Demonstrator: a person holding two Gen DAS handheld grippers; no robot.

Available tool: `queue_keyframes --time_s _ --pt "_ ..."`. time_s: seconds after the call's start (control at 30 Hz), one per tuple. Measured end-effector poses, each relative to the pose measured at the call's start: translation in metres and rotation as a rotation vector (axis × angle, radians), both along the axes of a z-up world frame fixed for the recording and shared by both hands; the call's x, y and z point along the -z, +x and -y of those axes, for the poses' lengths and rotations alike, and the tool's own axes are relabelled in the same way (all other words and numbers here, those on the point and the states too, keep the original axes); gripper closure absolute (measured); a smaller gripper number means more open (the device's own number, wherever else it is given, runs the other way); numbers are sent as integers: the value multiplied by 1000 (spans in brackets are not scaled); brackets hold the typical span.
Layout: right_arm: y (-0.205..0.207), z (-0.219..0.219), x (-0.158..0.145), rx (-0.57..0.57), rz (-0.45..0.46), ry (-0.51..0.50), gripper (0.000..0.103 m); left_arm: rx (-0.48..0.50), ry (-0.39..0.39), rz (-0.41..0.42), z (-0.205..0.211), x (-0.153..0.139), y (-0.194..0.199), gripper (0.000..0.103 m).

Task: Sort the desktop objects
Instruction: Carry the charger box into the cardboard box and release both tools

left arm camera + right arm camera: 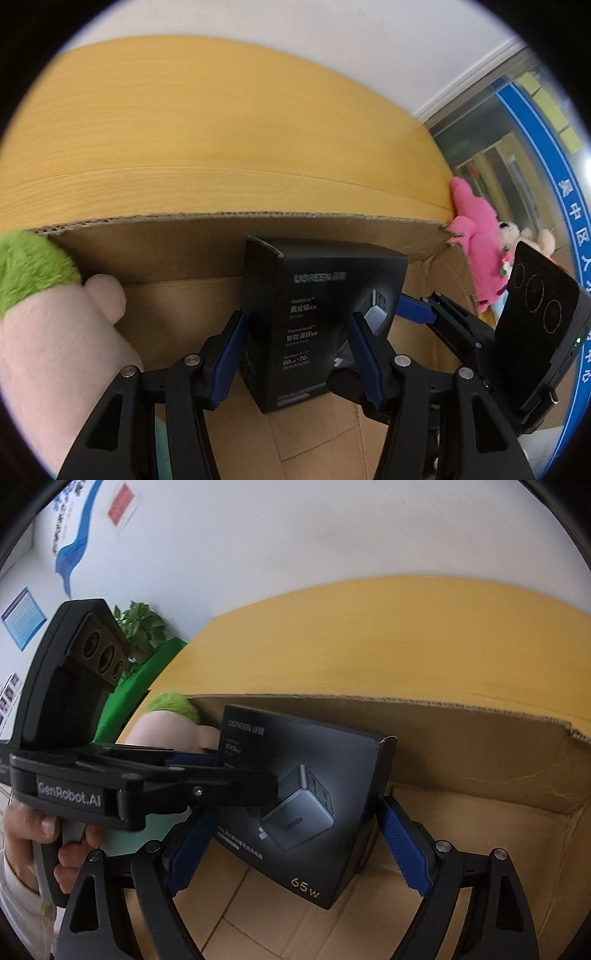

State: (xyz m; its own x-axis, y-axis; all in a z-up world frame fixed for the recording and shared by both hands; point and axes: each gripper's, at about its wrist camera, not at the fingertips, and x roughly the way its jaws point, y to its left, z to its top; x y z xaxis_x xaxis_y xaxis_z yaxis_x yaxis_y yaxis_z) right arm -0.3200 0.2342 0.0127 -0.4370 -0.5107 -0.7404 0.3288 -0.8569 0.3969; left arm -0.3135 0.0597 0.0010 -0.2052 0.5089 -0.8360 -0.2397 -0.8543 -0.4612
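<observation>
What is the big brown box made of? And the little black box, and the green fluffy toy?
Big brown box: corrugated cardboard, matte; wavy layers show along its torn edge. Little black box: probably thin printed card, slightly glossy. Green fluffy toy: plush fabric, fuzzy fibres.

Looks like an office or institutional room. White wall carrying a blue banner with Chinese lettering, a red notice and a blue information sheet. Potted plant in the corner, yellow wood-grain tabletop, glass partition beyond.
</observation>
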Motion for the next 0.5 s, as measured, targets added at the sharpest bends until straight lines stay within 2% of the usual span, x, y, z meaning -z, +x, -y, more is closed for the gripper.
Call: queue_keyframes --time_s 0.1,0.2,0.27,0.33,0.43,0.5 --pt "1 2 3 -7 2 24 15 -10 3 -11 0 -6 7 48" --pt "13 5 -15 4 -37 48 13 -20 -22 -83 6 -27 23 48" --pt "27 3 -32 24 -75 60 5 -26 -55 -168 15 -54 45 48" --pt "54 4 -58 37 -138 65 0 -25 -73 -265 24 -84 70 48" --pt "101 0 -93 45 -225 73 0 -25 -82 -426 39 -138 127 46" --pt "143 -2 -118 60 -290 94 0 -34 -82 -534 47 -170 165 30"
